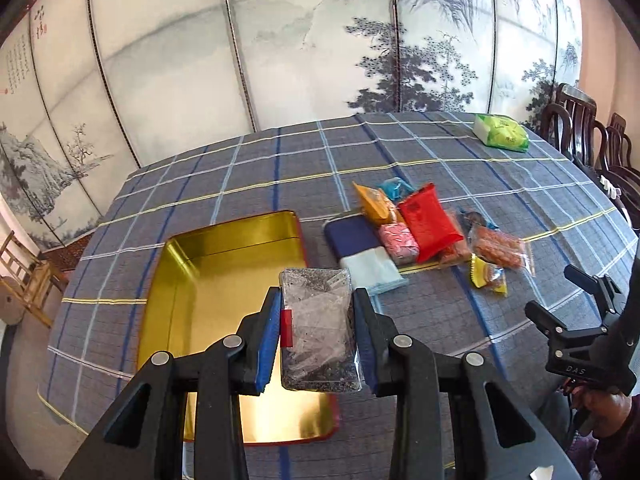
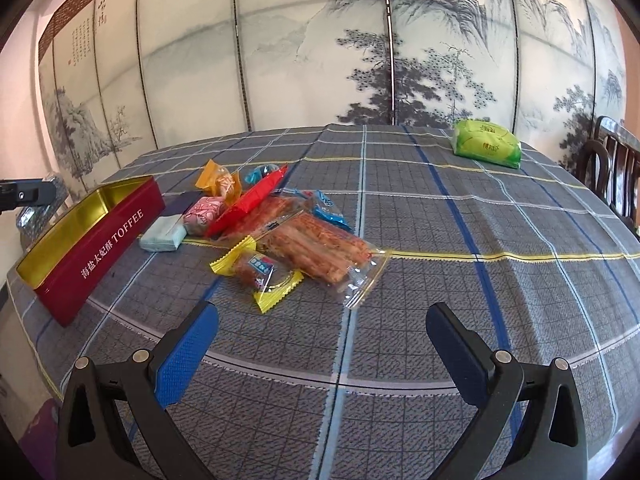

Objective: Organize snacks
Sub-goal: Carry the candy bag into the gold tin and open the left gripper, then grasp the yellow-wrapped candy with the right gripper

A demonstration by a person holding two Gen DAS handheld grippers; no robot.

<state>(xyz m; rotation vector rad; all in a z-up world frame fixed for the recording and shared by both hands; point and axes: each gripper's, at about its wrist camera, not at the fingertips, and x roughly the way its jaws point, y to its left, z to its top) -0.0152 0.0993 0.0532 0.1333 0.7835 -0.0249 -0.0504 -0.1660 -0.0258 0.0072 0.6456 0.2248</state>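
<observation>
My left gripper [image 1: 316,312] is shut on a clear packet of dark snack [image 1: 318,332] and holds it above the right edge of an open red toffee tin with a gold inside [image 1: 176,280]. The tin also shows in the right wrist view [image 2: 100,236], at the left. A pile of snack packets lies right of the tin: a red one [image 1: 428,220], an orange one [image 1: 374,202], a pink one [image 1: 398,240], a pale blue one [image 1: 374,270], a clear pack of orange sticks [image 2: 324,248] and a yellow-edged one [image 2: 258,272]. My right gripper [image 2: 320,344] is open and empty, near the table's front edge.
The round table has a grey checked cloth [image 2: 460,240]. A green tissue pack [image 2: 486,142] lies at the far right. Dark wooden chairs [image 1: 592,136] stand at the right. A painted folding screen [image 2: 320,60] stands behind the table.
</observation>
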